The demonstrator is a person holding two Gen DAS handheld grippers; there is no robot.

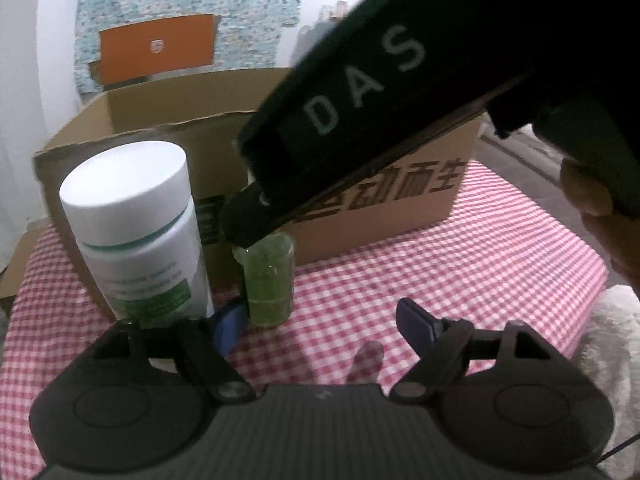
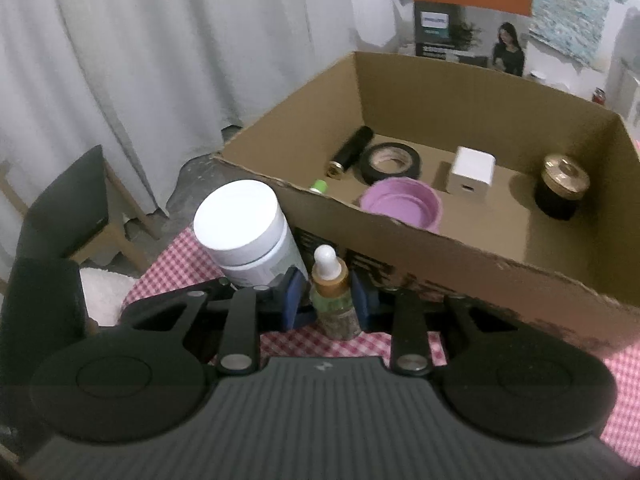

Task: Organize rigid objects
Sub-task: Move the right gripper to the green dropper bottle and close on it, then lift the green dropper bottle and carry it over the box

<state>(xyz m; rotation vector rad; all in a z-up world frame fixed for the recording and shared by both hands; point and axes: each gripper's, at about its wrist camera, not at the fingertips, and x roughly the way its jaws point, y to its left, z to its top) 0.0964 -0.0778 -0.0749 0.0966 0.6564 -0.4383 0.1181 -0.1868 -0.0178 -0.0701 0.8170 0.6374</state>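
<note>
A small green dropper bottle with a white bulb stands on the checked cloth, right against the cardboard box. My right gripper is shut on it, one blue pad pressing each side. A white-capped white bottle stands just to its left. In the left wrist view the same white bottle and green bottle stand ahead. My left gripper is open over bare cloth, and its left pad sits low between the two bottles. The right tool's black housing crosses above.
Inside the box lie a black tube, a tape roll, a pink lid, a white cube and a gold-lidded black jar. A chair and a curtain stand at the left. A fluffy white cloth lies at the table's right edge.
</note>
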